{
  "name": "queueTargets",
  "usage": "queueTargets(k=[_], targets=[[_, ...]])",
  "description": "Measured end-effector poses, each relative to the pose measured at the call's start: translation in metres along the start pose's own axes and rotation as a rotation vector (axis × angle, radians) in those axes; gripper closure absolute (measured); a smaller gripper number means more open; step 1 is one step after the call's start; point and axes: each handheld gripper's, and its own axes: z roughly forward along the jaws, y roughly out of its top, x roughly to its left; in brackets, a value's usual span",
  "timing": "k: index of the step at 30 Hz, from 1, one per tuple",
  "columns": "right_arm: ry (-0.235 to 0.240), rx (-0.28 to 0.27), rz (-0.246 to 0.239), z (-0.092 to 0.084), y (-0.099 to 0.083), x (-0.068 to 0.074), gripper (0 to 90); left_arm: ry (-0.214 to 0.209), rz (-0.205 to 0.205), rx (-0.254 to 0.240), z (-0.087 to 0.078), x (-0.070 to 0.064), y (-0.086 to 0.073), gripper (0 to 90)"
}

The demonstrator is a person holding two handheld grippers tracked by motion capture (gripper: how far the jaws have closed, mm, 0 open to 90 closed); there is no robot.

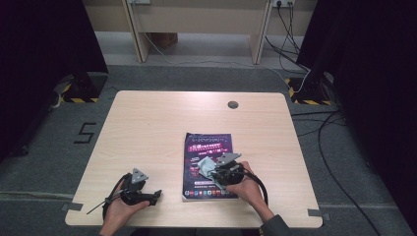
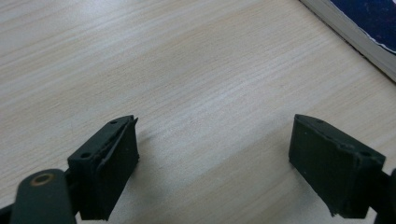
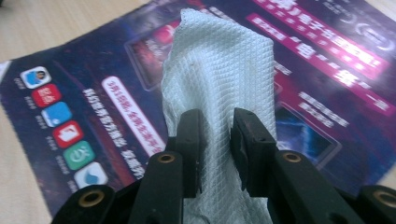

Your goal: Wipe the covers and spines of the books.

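R gripper (image 3: pixel 215 140) nearly closed, jaws pinching a pale quilted cloth (image 3: pixel 217 74), cloth lying on the magazine (image 1: pixel 207 164) cover, near its middle. L gripper (image 2: pixel 215 163) wide open, nothing btwn jaws, on bare table (image 1: pixel 157 118) left of magazine, well apart.

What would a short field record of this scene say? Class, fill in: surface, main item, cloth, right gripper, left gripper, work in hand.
surface: pale wooden table
main item: book with a dark purple cover, lying flat near the front edge
cloth: pale blue cloth, quilted pattern, lying over the cover
right gripper: right gripper shut on the cloth, over the book
left gripper: left gripper open, nothing between its jaws, low over bare table left of the book
work in hand: wiping the cover, apparently
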Motion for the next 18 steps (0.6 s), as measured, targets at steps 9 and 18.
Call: queueTargets(k=[9, 18], targets=[[0.012, 0.004, -0.072, 0.000, 0.001, 0.023, 72.2, -0.002, 0.004, 0.001, 0.000, 0.000, 0.000, 14.5], [0.114, -0.015, -0.163, 0.000, 0.002, 0.060, 72.1, -0.003, 0.004, -0.007, 0.001, -0.001, 0.000, 14.2]])
